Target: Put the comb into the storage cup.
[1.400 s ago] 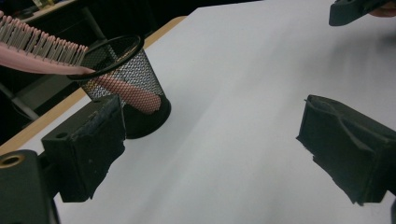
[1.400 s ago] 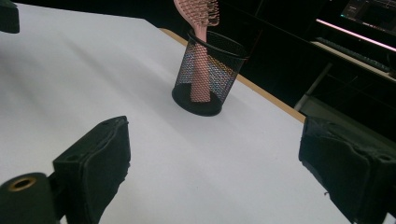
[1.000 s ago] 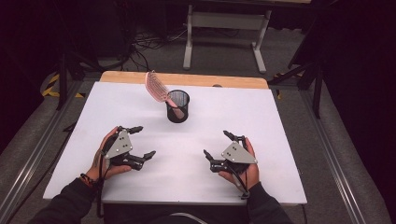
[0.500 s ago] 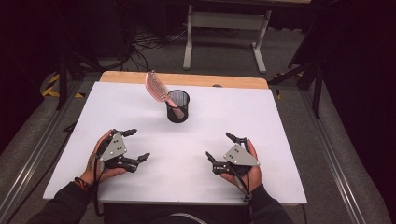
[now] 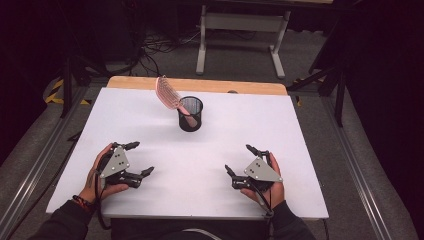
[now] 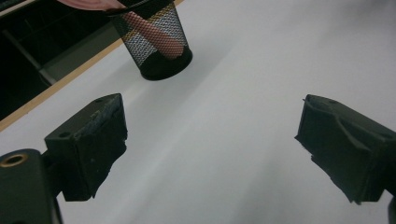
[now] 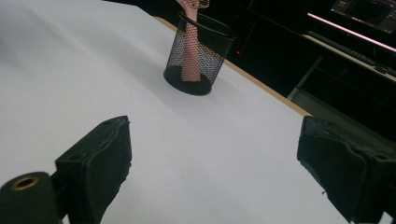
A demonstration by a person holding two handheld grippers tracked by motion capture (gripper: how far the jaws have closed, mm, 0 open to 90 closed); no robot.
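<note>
Since a second ago you have been drawing both hands back toward your edge of the worktop (image 5: 300, 130), and they are now sitting lower and a little wider apart than before. The cup and brush have not shifted.

You are holding the left gripper (image 5: 136, 159) near the front left of the white worktop, its jaws spread wide with nothing between them. In the left gripper view the two black jaws are standing far apart over bare white surface, clear of the cup. You are holding the right gripper (image 5: 241, 162) near the front right, and its jaws are gaping open too, empty, with white surface showing between them in the right gripper view. Your left hand (image 5: 100, 172) and right hand (image 5: 270, 185) are wrapping the gripper bodies from behind, and each gripper is carrying a grey three-cornered plate on top.

The black mesh cup (image 5: 190, 114) is standing upright toward the back middle of the worktop, well apart from both grippers. A pink hairbrush (image 5: 168, 93) is resting in it handle down, its head leaning out over the rim toward the back left. Through the mesh you are seeing the pink handle slanting down to the cup's base.
</note>
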